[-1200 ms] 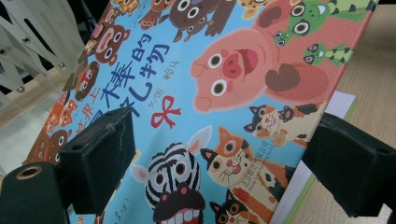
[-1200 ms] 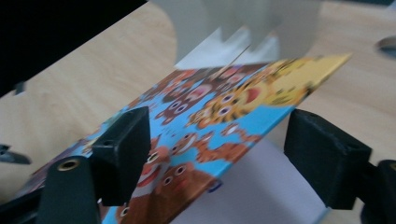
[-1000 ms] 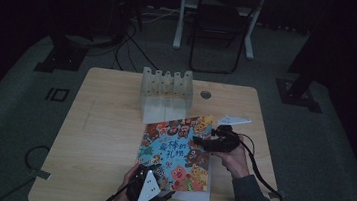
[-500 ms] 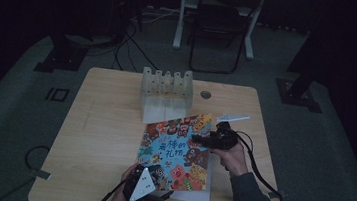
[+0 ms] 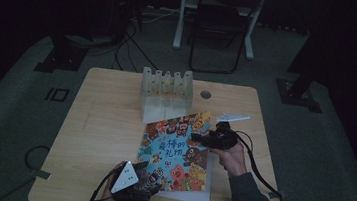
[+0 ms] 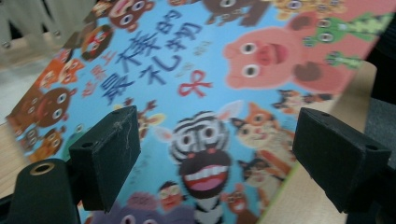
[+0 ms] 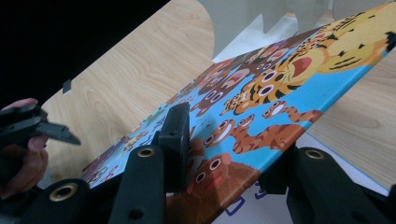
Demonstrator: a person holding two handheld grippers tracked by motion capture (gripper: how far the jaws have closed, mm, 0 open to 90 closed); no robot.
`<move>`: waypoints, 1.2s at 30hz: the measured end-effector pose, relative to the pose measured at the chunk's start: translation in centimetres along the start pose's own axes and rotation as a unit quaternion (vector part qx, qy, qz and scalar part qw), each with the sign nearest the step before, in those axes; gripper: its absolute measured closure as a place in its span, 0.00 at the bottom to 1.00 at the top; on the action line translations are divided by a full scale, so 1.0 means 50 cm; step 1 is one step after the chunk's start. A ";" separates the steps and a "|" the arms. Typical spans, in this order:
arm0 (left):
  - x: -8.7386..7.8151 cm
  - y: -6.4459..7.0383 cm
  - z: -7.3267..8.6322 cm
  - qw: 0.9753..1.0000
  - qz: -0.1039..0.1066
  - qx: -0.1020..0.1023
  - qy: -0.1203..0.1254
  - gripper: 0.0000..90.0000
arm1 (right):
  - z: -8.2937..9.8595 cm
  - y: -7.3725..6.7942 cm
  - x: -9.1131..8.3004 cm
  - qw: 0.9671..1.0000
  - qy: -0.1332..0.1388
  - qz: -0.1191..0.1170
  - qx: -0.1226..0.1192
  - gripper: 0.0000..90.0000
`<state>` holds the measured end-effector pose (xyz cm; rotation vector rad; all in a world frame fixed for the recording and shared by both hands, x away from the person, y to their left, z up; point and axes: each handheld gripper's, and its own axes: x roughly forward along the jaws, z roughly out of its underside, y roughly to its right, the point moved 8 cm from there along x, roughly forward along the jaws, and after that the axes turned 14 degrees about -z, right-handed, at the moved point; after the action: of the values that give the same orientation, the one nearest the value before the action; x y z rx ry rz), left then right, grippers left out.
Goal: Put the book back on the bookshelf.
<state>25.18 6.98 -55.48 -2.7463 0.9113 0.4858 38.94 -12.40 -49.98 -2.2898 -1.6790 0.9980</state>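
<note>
A picture book with cartoon animals on a blue cover lies on the wooden table, right of the middle. My right gripper is shut on the cover's right edge. In the right gripper view one jaw sits on top of the cover and the other under it, and the cover is raised off a white page. My left gripper is at the book's near left corner. Its jaws stand wide open with the cover beyond them and nothing held.
A pale slotted rack stands at the back of the table, just behind the book. A small round hole sits in the tabletop to its right. Bare wood stretches to the left of the book. Chair legs and cables lie on the floor beyond.
The right gripper has edged a little to the left with the cover edge in it. The left gripper has shifted slightly left near the book's near corner.
</note>
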 end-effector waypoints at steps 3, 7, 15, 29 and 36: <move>0.002 -0.010 0.002 1.000 -0.005 -0.004 -0.005 0.17 | -0.001 -0.006 -0.003 1.000 0.003 0.001 -0.009 0.68; 0.006 -0.026 0.004 1.000 -0.013 -0.011 -0.013 0.17 | -0.001 -0.008 -0.005 1.000 0.004 0.001 -0.014 0.68; 0.007 -0.041 0.006 1.000 -0.017 -0.009 -0.019 0.22 | -0.003 -0.019 -0.014 1.000 0.008 0.002 -0.028 0.68; 0.010 -0.069 0.008 0.999 -0.021 -0.024 -0.031 0.25 | -0.018 -0.053 -0.027 0.997 0.010 0.008 -0.073 0.69; 0.012 -0.082 0.007 0.999 -0.026 -0.028 -0.033 0.25 | -0.018 -0.063 -0.034 0.996 0.018 0.008 -0.088 0.70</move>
<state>28.03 9.99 -55.64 -2.7782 0.8213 0.5991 36.66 -12.48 -47.06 -2.4154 -1.8039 0.8366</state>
